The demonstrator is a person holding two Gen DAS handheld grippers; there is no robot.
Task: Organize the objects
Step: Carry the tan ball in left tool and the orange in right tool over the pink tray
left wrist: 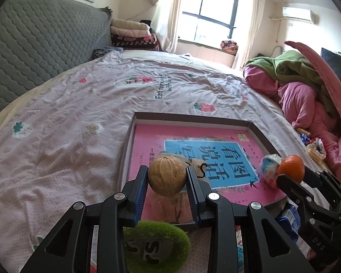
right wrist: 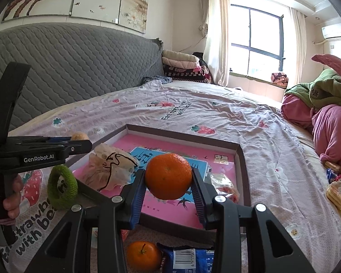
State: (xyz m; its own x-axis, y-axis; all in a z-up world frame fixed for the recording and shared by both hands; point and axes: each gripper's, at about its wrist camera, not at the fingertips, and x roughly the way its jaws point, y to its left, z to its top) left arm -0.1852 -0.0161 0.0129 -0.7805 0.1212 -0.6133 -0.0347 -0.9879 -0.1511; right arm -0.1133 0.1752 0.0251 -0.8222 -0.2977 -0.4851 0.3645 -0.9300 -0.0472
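Nearest the left camera, a green ring point(left wrist: 156, 243) lies on the bed just short of the tray. Above it the left tongs point(left wrist: 166, 177) grip a walnut point(left wrist: 166, 176) by its sides, its seam running roughly upright between the pads. The walnut is near round, so it has no real long axis; the pointed end faces up and slightly away.

Nearest the right camera, a second orange point(right wrist: 144, 256) and a blue packet point(right wrist: 188, 260) sit on the bed before the tray's near rim. The right tongs point(right wrist: 168, 177) clamp an orange point(right wrist: 168, 176), stem dimple facing up and towards the camera.

Both fruits hang over the near part of the tray point(left wrist: 193, 117), which holds a pink book point(left wrist: 147, 141), a crumpled wrapper point(right wrist: 111, 168) and a small snack pack point(left wrist: 270, 168).

The step in hand looks like setting both into the tray. To do it well, lower each until it touches the book before letting go, since round things will roll; choose bare spots clear of the wrapper and pack, and release near a wall or another item so they stay put.

Beyond lie the bedspread point(left wrist: 79, 95) and a heap of pink and green clothes point(left wrist: 295, 86).
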